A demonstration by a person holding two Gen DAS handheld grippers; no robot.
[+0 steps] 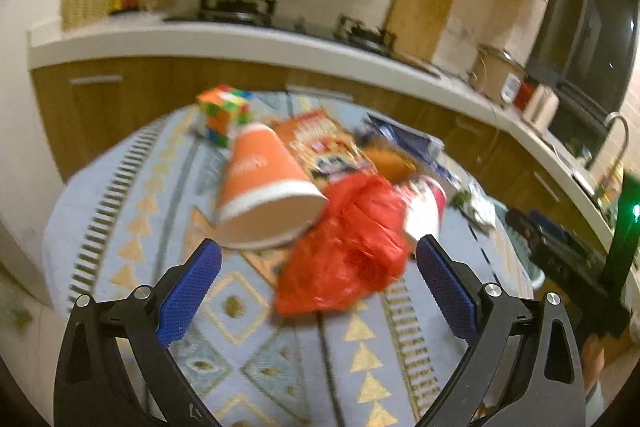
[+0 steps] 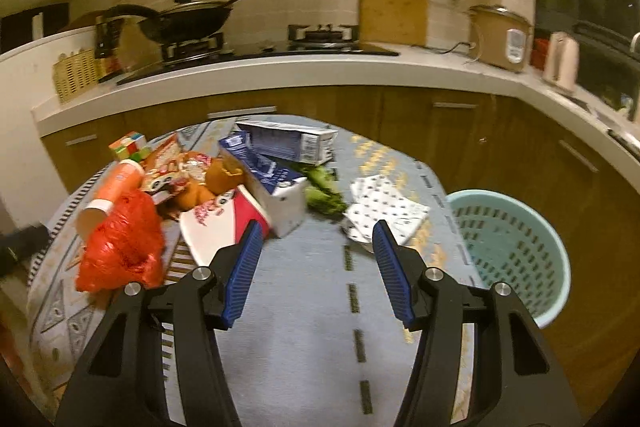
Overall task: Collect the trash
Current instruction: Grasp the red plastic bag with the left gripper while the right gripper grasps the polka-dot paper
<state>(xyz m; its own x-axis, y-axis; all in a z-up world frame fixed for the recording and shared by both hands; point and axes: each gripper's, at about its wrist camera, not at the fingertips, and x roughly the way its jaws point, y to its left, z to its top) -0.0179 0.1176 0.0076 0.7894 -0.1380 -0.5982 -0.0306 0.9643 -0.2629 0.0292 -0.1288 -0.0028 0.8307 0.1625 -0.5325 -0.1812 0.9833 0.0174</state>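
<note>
One orange paper cup (image 2: 114, 193) lying on the counter (image 2: 304, 307), one red plastic bag (image 2: 120, 247) sitting beside it, two blue cartons (image 2: 280, 143) lying, one colour cube (image 2: 128, 145) sitting, one teal basket (image 2: 516, 251) standing, two snack wrappers (image 2: 168, 171) showing.

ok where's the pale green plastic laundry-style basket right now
In the right wrist view the pale green plastic basket stands at the right, just off the patterned table's edge, below the wooden cabinets.

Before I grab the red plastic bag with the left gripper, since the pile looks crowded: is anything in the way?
Nothing visible: the red plastic bag lies just ahead of the open left gripper, only bare tablecloth between.
</note>
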